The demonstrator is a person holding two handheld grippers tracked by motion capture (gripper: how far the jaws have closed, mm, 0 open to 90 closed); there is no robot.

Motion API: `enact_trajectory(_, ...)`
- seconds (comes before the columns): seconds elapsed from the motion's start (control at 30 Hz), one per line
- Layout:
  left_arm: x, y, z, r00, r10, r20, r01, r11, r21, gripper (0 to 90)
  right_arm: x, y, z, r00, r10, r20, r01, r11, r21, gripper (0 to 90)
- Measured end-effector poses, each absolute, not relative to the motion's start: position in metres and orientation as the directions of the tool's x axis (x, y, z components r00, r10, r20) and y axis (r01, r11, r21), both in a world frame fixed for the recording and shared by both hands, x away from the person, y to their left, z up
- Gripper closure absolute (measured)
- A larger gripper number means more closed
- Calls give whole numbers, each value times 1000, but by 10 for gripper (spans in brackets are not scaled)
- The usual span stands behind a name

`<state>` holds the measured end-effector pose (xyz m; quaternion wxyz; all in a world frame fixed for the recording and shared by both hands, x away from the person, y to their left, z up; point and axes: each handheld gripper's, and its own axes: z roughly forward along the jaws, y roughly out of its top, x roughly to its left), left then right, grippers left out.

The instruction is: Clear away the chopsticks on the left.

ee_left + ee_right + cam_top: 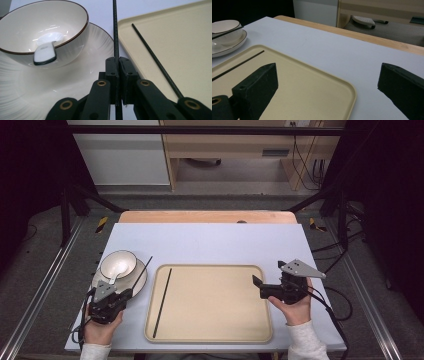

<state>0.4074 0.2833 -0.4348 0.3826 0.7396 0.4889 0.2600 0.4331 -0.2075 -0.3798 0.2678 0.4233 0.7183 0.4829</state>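
A white bowl [118, 264] with a dark rim sits on a white plate [140, 283] at the table's left, with a white spoon [45, 53] lying inside it. My left gripper [128, 293] is shut on a thin black chopstick [143, 271] that slants up over the plate's right edge, beside the bowl [70, 22]. A second black chopstick [162, 302] lies along the left side of the beige tray [215, 305]. At the tray's right edge my right gripper [258, 287] stands open and holds nothing; the tray corner [312, 87] lies between its jaws.
The white table top [210, 242] stretches behind the tray to a wooden strip [207, 216] at the far edge. Metal frame rails run down both sides. Cables trail from each gripper off the front corners.
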Motion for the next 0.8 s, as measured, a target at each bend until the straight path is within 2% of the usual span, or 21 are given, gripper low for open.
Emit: enact_trajectory(0.8,397,242,-429,323,946,-29,495,-143,857,857,433,-206,-380,-500,866,26,346,172,922,32)
